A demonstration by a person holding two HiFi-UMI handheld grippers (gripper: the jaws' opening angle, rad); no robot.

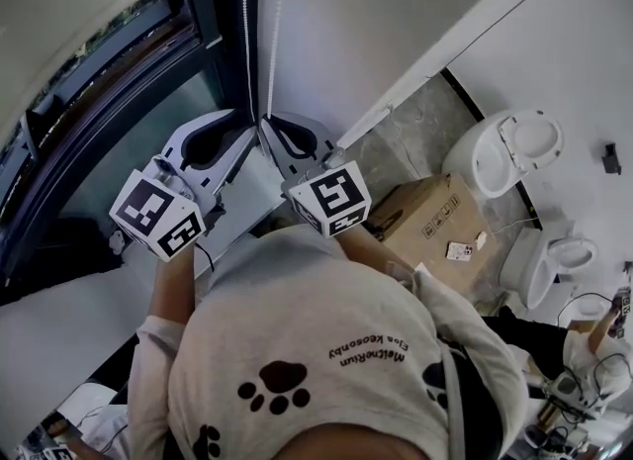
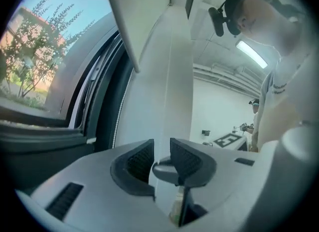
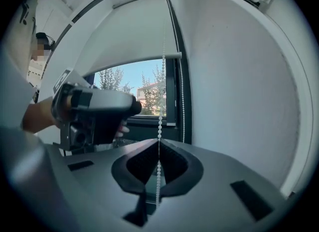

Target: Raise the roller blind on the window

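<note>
Pinching the bead chain (image 3: 160, 107), the right gripper (image 3: 158, 145) has its jaws fully together on the strand. The strand runs up toward twelve o'clock to the roller blind (image 3: 124, 36), which covers the upper part of the window (image 3: 144, 84). The left gripper (image 2: 162, 148), at nine o'clock of the right one, holds nothing, its jaws standing apart. The likely risk is that the left gripper closes on the second strand (image 3: 182, 101), at three o'clock of the held one, which would lower the blind. A shallow bite could also let the beads slip.
</note>
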